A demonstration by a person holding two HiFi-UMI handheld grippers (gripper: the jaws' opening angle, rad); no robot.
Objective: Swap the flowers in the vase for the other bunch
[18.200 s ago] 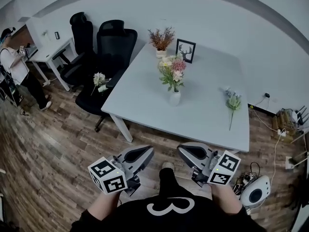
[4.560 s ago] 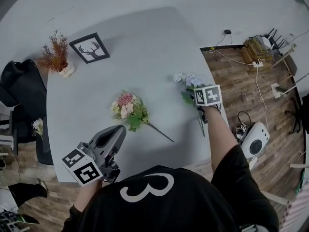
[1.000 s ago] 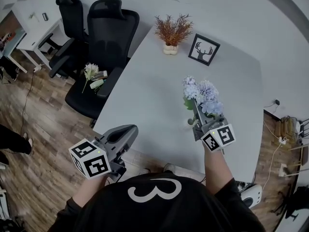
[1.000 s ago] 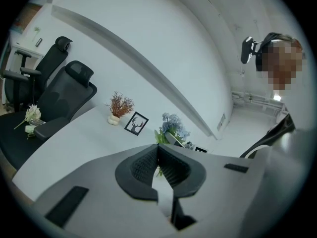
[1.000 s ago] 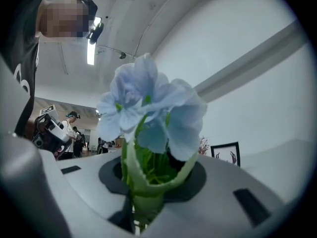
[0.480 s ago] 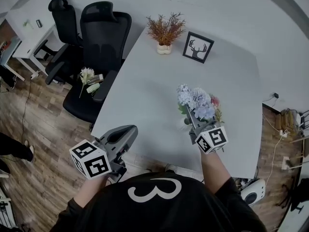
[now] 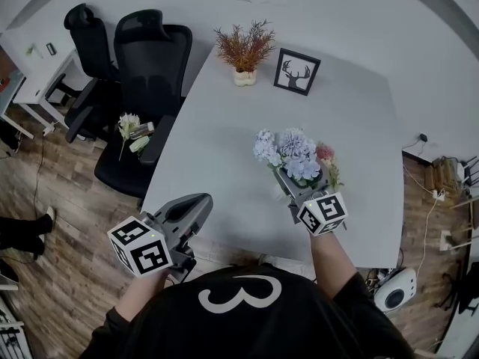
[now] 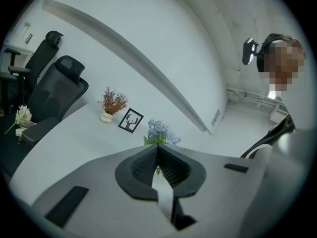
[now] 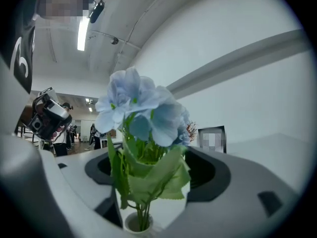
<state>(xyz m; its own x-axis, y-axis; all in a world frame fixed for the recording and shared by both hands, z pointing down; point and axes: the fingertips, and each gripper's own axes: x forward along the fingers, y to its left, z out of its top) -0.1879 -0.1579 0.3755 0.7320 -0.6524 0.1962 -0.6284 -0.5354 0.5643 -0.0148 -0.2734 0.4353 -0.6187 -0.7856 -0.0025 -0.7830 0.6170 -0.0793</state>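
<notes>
stems in vase, right jaws let go

blue flowers [image 9: 143, 108] stand upright with stems running straight down into the white vase [image 9: 134, 224] at the bottom middle of the right gripper view. right gripper [image 9: 158, 180] has just been opening: jaws spread wide either side of the leaves, bunch between them but pads not pressing, so released. long axis of the bunch is vertical and the gripper points about level. judged next move is a straight pull-back toward the lower edge of the head view, without brushing the leaves and tipping the vase.

left gripper [image 8: 157, 148] is clenched on nothing, low at lower left of the head view off the table [image 7: 217, 148] edge, well apart from the vase. right hand is the nearer one.

head view hides the vase under the blooms, but shows the pink bunch [image 7: 326, 155] just right of the blue one; can't tell there if it lies flat. right gripper view alone shows the stems seated in the vase mouth. left gripper view shows the blue flowers past its tips, right of the deer picture [image 8: 131, 121].
</notes>
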